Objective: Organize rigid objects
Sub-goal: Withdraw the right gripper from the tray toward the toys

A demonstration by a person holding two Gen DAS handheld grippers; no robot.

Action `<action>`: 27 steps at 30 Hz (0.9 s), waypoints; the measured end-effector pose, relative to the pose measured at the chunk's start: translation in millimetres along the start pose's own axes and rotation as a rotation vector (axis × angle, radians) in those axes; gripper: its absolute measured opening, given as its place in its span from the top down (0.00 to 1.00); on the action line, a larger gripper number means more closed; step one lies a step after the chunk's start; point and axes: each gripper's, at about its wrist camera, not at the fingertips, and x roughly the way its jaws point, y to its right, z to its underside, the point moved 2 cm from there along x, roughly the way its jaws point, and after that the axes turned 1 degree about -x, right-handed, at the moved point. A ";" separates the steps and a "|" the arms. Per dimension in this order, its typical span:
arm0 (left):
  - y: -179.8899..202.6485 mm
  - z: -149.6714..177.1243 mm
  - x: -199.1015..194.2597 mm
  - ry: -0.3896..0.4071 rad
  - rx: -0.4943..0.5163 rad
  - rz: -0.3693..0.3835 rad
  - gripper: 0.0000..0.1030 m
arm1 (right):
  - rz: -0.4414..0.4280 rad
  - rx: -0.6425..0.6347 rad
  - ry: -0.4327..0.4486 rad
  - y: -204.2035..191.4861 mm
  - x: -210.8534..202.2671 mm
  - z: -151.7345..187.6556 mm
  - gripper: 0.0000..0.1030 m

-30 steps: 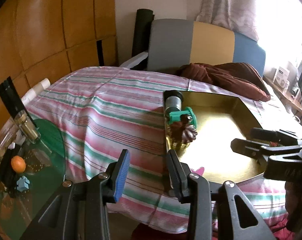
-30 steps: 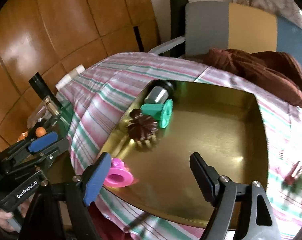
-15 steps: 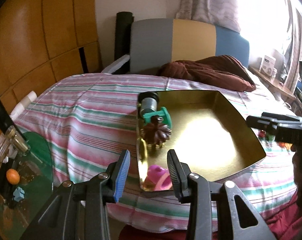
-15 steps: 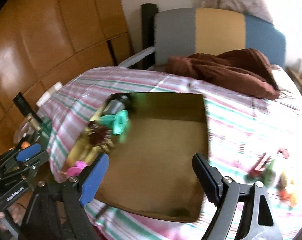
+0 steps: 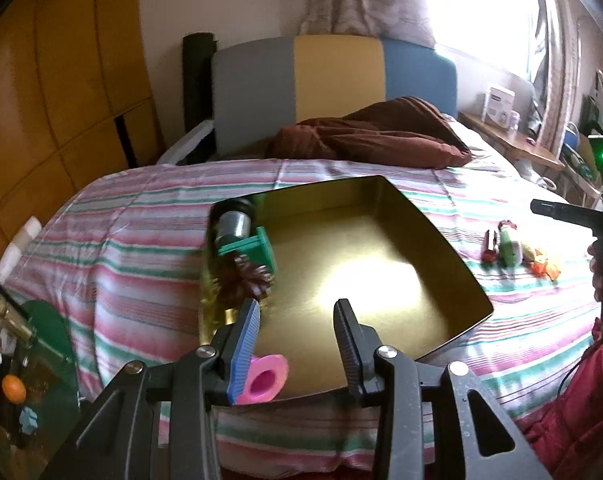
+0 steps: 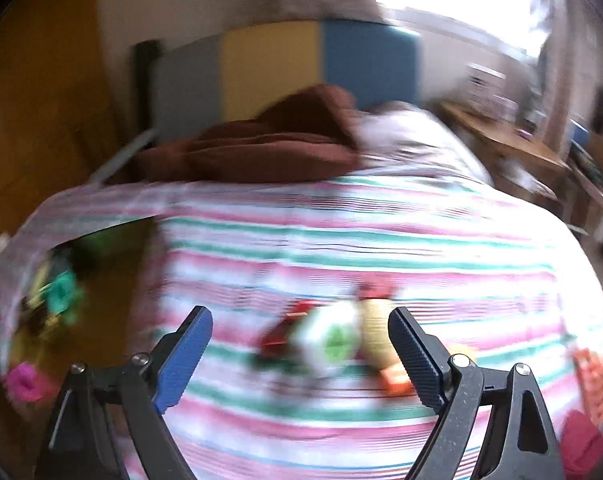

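A gold tray lies on the striped bed. Along its left side lie a silver-black cylinder, a green spool, a brown ridged piece and a pink spool. My left gripper is open and empty over the tray's near edge. A cluster of small toys lies on the bedspread right of the tray. In the blurred right wrist view my right gripper is open and empty, with the toys between and just beyond its fingers. The tray is at the left.
A brown blanket lies at the head of the bed before a grey, yellow and blue headboard. A glass side table with small items stands at the left. A wooden shelf stands at the right.
Both views swung right. The left gripper moved over the tray's near edge. The right gripper left the tray and now faces the toy cluster on the bedspread.
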 end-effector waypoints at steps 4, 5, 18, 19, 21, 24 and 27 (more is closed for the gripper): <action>21.9 -6.3 5.4 -0.003 0.044 0.018 0.63 | 0.112 0.165 0.014 58.1 14.3 12.4 0.13; 28.0 -7.9 6.8 -0.005 0.057 0.020 0.63 | 0.146 0.231 -0.022 74.2 18.7 15.2 0.13; 92.9 -25.4 24.7 -0.020 0.156 0.094 0.63 | 0.096 0.416 -0.009 104.6 13.4 16.5 0.11; 99.0 -26.8 26.2 -0.021 0.166 0.101 0.63 | 0.097 0.420 -0.009 104.7 12.0 19.6 0.11; 107.6 -28.9 28.5 -0.022 0.181 0.108 0.63 | 0.093 0.427 -0.009 104.6 9.5 19.9 0.11; 118.1 -32.5 31.7 -0.022 0.200 0.120 0.63 | 0.090 0.437 -0.006 106.0 9.5 20.2 0.10; 128.8 -35.4 35.2 -0.023 0.221 0.131 0.63 | 0.089 0.451 -0.006 109.0 9.6 20.3 0.09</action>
